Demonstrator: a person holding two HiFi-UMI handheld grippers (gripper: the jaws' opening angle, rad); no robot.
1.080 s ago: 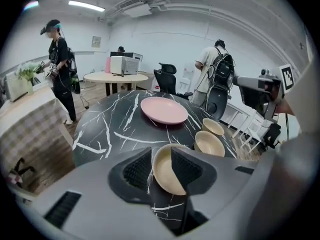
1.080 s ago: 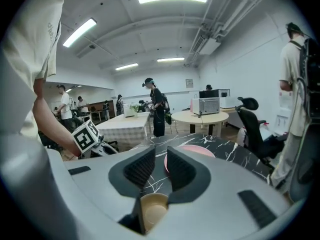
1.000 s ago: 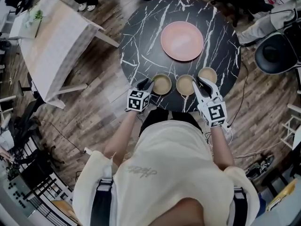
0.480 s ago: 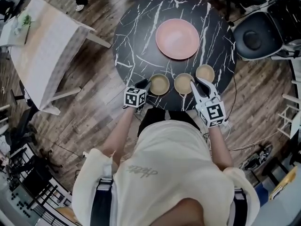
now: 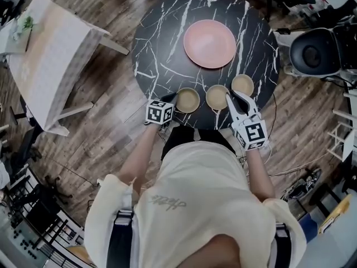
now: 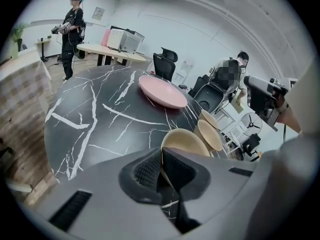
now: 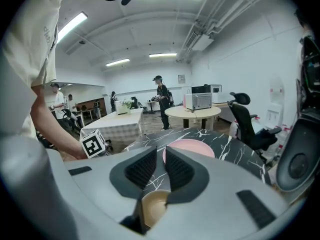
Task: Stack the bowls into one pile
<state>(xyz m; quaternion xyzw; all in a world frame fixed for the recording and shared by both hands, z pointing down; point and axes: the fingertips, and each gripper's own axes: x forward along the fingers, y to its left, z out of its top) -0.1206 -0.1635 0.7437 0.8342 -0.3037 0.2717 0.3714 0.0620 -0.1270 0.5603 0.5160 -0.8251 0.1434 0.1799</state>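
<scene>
Bowls: three tan ones, unstacked, side by side in a row at the near edge of the table point(image 5: 162, 43): left bowl point(image 5: 188, 100), middle bowl point(image 5: 217, 97), right bowl point(image 5: 242, 85).
Left claw point(image 5: 170, 99): at the near-left side of the left bowl, pointed down; jaws closed right up, thin rim of that bowl pinched between the pads.
Left bowl: upright on the table, gripped at its near rim.
Right claw point(image 5: 230, 97): between the middle bowl and the right bowl, tips by the middle bowl's right rim; jaws part-way apart with a clear gap, had just been closing; the bowl showed low in the gap, pads not pressing on it.
Table: round, black with white veins.
Plate point(image 5: 210, 43): pink, empty, flat on the table beyond the bowls, well apart from them.
Second table point(image 5: 50, 54): checked cloth, left of the round one, on a wood floor.
Chair point(image 5: 312, 57): black, off the far right side.
Person point(image 6: 72, 29): stood far back in the left gripper view, in dark clothes.
</scene>
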